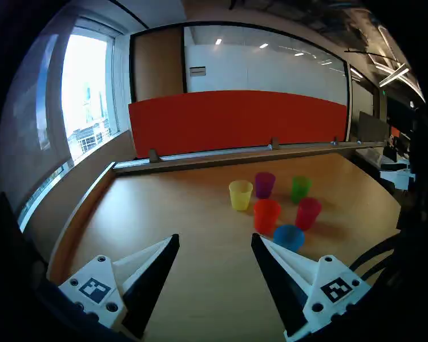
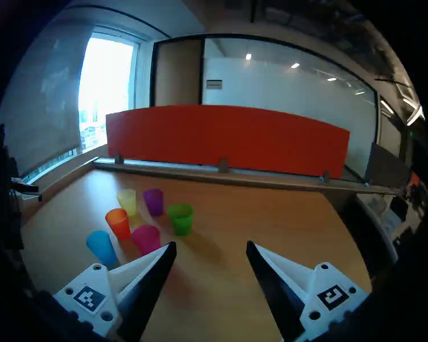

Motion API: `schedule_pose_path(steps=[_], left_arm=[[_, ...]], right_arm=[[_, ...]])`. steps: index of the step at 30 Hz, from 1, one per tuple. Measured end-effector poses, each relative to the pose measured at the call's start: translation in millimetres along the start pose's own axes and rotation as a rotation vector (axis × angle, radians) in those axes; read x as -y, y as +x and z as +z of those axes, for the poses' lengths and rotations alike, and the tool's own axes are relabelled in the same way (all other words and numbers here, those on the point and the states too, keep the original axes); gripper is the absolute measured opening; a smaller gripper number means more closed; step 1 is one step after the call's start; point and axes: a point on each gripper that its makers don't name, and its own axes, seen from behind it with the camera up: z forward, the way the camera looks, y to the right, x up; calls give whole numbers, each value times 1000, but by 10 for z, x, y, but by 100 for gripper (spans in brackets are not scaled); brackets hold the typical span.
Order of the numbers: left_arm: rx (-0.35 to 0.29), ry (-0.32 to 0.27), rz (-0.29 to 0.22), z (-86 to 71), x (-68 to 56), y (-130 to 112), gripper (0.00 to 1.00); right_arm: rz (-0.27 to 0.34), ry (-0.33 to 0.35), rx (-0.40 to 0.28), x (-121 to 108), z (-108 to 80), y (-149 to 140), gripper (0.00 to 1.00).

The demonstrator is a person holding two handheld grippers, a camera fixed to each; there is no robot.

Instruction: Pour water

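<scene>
Desk (image 1: pixel 174 205) beneath left claw (image 1: pixel 214 236) and right claw (image 2: pixel 211 244) (both wide open)

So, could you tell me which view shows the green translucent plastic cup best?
The right gripper view: the green translucent plastic cup appears larger and whole, with nothing overlapping it. The left gripper view shows that cup smaller, at the group's far side beyond the pink plastic cup.

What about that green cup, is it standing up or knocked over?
Standing up. The green cup rests on its base on the table, its open rim facing up. Contents: cannot tell.
</scene>
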Motion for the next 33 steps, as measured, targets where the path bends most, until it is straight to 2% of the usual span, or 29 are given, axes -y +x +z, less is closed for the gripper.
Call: schedule_pose_path(steps=[11,14,20,27,33], left_arm=[[-72,21,-10,3,118,317,94],[-94,27,-13,1,150,428,94],[-147,37,-12,-9,191,658,94],[-192,69,-1,39,307,807,94],[-237,75,-25,53,359,971,94]], right_arm=[[0,-67,-208,-78,-150,588,95],[2,-95,-243,-133,-184,711,95],[19,-110,-312,-168,-246,908,95],[20,-135,-305,-258,-239,916,95],[27,-155,-318,-313,-256,1046,95]])
